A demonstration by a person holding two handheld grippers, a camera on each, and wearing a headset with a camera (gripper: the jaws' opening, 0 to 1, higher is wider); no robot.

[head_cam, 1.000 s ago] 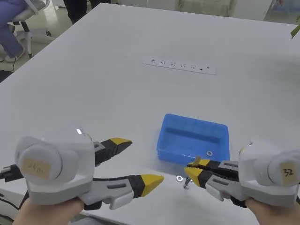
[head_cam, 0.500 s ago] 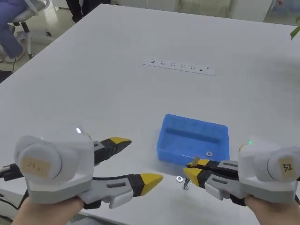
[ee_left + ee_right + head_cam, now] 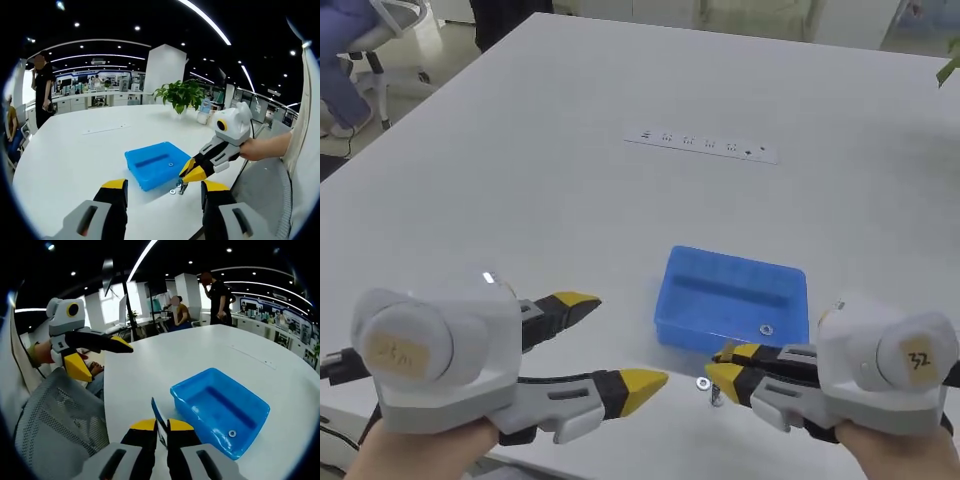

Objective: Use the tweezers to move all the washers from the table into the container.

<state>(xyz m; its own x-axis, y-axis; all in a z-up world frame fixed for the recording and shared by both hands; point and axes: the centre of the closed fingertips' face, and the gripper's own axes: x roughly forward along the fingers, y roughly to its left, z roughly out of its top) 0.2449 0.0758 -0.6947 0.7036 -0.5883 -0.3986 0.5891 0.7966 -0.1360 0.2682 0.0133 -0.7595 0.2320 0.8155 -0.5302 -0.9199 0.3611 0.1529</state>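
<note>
Holding the tweezers (image 3: 159, 421) pinched between nearly closed jaws, my right gripper (image 3: 725, 372) hovers just in front of the blue container (image 3: 715, 333), near its front wall. I see the tweezers' tips pointing down at the table (image 3: 520, 180), right beside a loose washer (image 3: 703, 382) that lies on the white surface close to the container. A second washer (image 3: 766, 329) lies inside the container, near its front right corner. My left gripper (image 3: 610, 340) hangs to the left, well apart from the container, jaws spread wide with nothing between them.
</note>
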